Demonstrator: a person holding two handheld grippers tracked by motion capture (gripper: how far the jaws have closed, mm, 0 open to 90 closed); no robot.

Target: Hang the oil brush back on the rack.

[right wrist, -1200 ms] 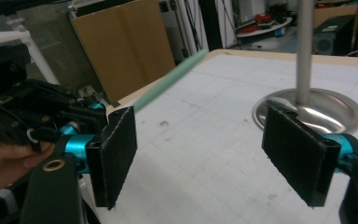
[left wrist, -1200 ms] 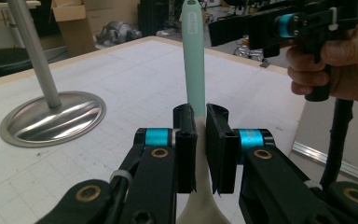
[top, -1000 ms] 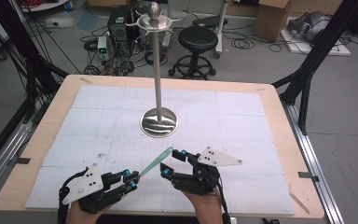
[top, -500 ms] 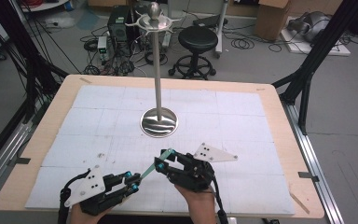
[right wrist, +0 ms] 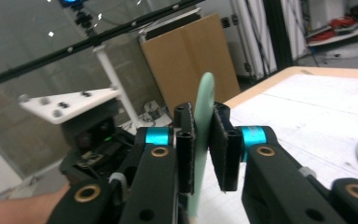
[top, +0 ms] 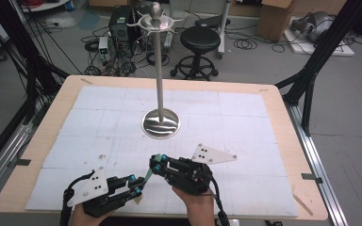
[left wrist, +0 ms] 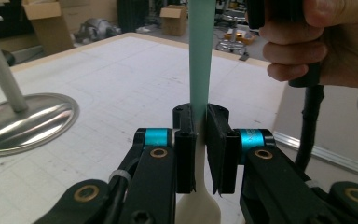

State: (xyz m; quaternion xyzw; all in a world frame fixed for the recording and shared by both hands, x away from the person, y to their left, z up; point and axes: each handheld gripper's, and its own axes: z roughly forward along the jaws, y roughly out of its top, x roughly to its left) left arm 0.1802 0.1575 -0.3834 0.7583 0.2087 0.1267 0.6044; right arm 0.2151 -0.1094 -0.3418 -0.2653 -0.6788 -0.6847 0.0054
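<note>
Mid hand-over: left gripper [top: 136, 184] pinching the mint spatula [left wrist: 201, 56], right gripper [top: 156, 164] just clamped on too, so probably left lets go next

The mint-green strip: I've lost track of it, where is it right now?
In the high view the mint-green strip spans between the left tongs and right tongs, both shut on it, near the table's front edge, before the metal stand.

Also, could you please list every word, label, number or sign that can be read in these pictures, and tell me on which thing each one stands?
No readable text: none of the pictures holds a word, number or sign that can be made out.
Cardboard boxes: any print is too small and blurred to read.
Mint-green strip, metal stand, white table cover, left gripper and right gripper: no lettering on them.
</note>
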